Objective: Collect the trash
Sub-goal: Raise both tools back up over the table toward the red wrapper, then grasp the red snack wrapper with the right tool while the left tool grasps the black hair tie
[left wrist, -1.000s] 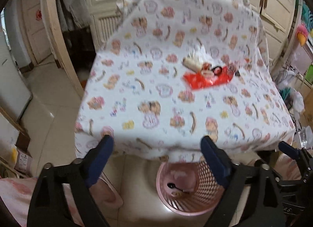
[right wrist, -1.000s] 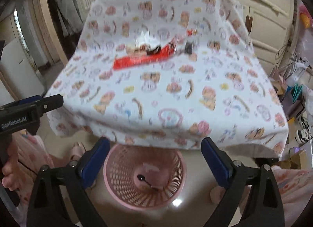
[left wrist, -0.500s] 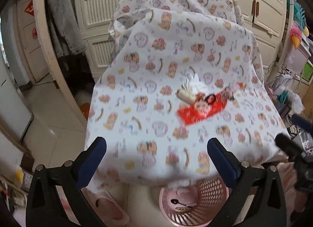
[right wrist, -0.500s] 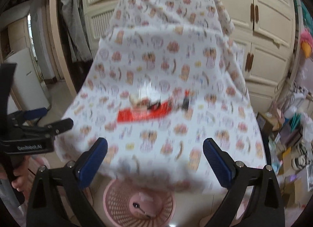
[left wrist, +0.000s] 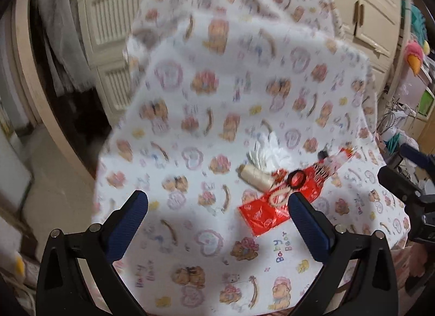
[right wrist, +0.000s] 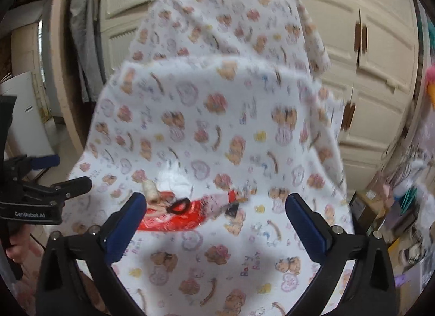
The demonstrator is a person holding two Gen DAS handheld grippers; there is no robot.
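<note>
- We find the left tongs (left wrist: 217,220) released: the two blue-padded fingers (left wrist: 126,223) stand wide apart, with nothing between them and nothing touching them.
- We find the right tongs (right wrist: 216,222) equally spread, near their widest, empty and clear of every object.
- Both tongs hang above a table covered with a white cloth printed with cartoon bears (left wrist: 190,131).
- The trash lies in one cluster on the cloth: a flat red plastic wrapper (left wrist: 274,207), a cream-coloured spool of thread (left wrist: 254,175) at its far edge, a crumpled white tissue (left wrist: 269,150) behind the spool, a small black ring (left wrist: 296,178) and a pale loop (left wrist: 278,196) on the wrapper.
- In the left wrist view the cluster sits ahead of the tongs, just beyond the right-hand finger tip.
- In the right wrist view the wrapper (right wrist: 174,219) lies just ahead of the left-hand finger (right wrist: 125,227), with the ring (right wrist: 179,205) and spool (right wrist: 151,190) beside it.
- Motion blur hides finer detail of the small items.
</note>
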